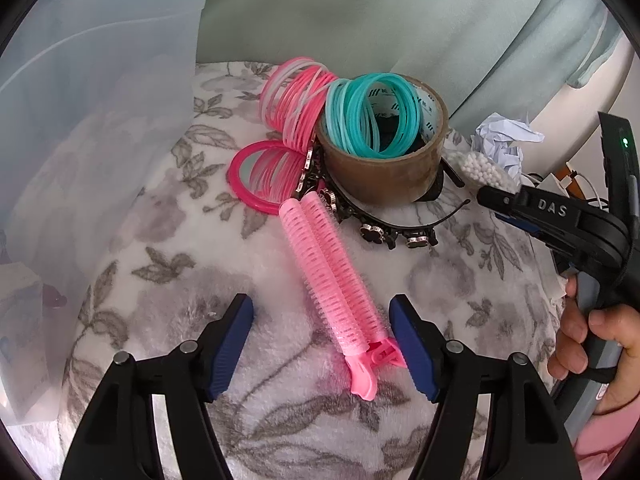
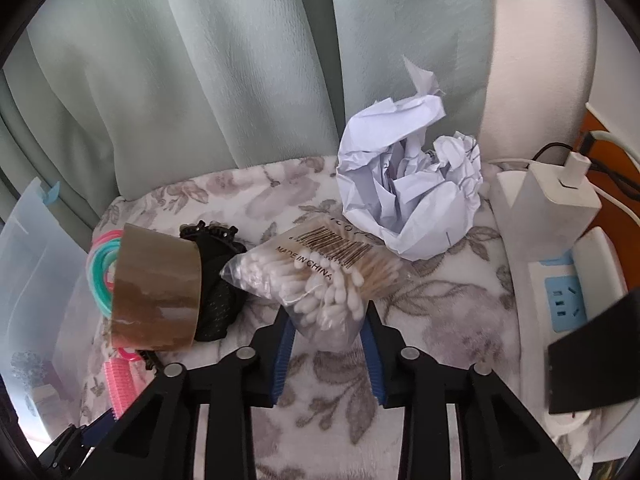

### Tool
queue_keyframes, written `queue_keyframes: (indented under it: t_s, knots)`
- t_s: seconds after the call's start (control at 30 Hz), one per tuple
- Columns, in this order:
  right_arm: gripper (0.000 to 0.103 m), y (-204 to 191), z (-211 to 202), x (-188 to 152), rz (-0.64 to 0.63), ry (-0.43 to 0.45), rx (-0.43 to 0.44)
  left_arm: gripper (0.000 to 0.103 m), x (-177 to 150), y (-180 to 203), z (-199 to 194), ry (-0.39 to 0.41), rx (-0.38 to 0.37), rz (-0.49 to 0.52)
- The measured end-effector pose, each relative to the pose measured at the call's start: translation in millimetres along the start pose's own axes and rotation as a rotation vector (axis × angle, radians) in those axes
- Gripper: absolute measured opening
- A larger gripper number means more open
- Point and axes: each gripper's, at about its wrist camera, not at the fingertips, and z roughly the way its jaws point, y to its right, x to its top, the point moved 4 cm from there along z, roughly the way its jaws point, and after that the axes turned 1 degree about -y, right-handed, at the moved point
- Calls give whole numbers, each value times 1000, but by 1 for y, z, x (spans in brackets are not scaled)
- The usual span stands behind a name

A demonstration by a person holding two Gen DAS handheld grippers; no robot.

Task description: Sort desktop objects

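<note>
A pink hair roller clip (image 1: 328,276) lies on the floral blanket (image 1: 180,248) between the fingers of my left gripper (image 1: 320,308), which is open; its right pad is close to the clip's handle end. Behind it are a brown tape roll (image 1: 384,176) with teal bands (image 1: 372,116) in it, pink bands (image 1: 296,100), a pink mirror (image 1: 260,176) and a black flowered headband (image 1: 380,232). My right gripper (image 2: 328,320) is shut on the near end of a clear bag of cotton swabs (image 2: 312,272). Crumpled white paper (image 2: 408,184) lies just behind the bag.
A clear plastic box (image 1: 80,120) stands at the left edge. A white charger (image 2: 548,196) and a power strip (image 2: 560,292) with cables lie at the right. Green curtains (image 2: 200,80) hang behind. A person's hand (image 1: 592,340) holds the right gripper's handle.
</note>
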Motion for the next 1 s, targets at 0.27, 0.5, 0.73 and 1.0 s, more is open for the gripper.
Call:
queue_keyframes:
  t_s: [0.27,0.5,0.73,1.0]
  knots:
    - [26,2,-29,-16,4,5,19,56,-16,-4,-17,4,-28,-29]
    - [25,-9,-44,-37,40,17,47,36,-20,0,-30,9,-43,-4]
    - [25,-15,-67,-60,79,29,85,21,-27,-1,-33,-5,-84,-13]
    - [23,-30,-83,-78,67,25,106,10,-41,-13,-45,-6,-112,-41]
